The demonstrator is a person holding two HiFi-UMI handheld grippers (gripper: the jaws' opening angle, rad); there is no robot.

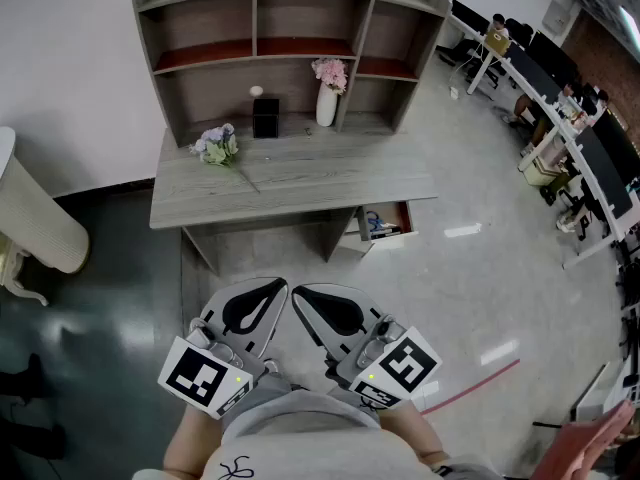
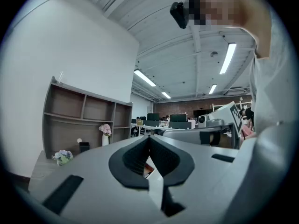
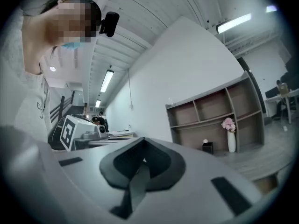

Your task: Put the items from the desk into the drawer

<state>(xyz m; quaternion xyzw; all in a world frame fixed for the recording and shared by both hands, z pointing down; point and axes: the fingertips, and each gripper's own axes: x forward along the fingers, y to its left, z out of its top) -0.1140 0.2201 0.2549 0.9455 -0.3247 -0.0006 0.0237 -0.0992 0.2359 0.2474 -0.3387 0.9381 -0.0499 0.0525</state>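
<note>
Neither the left tongs [image 1: 272, 288] nor the right tongs [image 1: 305, 296] holds anything — both are pressed closed, low in the frame. At upper centre the worktop [image 1: 330, 173] carries a flower sprig [image 1: 218, 146], black box [image 1: 265, 118] and vase [image 1: 327, 98]; the drawer [image 1: 407, 218] stands open beneath its right end. Picking hasn't begun — the next move likely calls for reaching forward and opening over one item.

Flowers [image 1: 218, 146] lie on the desk [image 1: 300, 183] at left, box [image 1: 265, 118] and vase [image 1: 327, 105] stand behind them rightward, drawer [image 1: 385, 223] under the right end.

Grey-black left gripper [image 1: 276, 288], right gripper [image 1: 303, 295]
</note>
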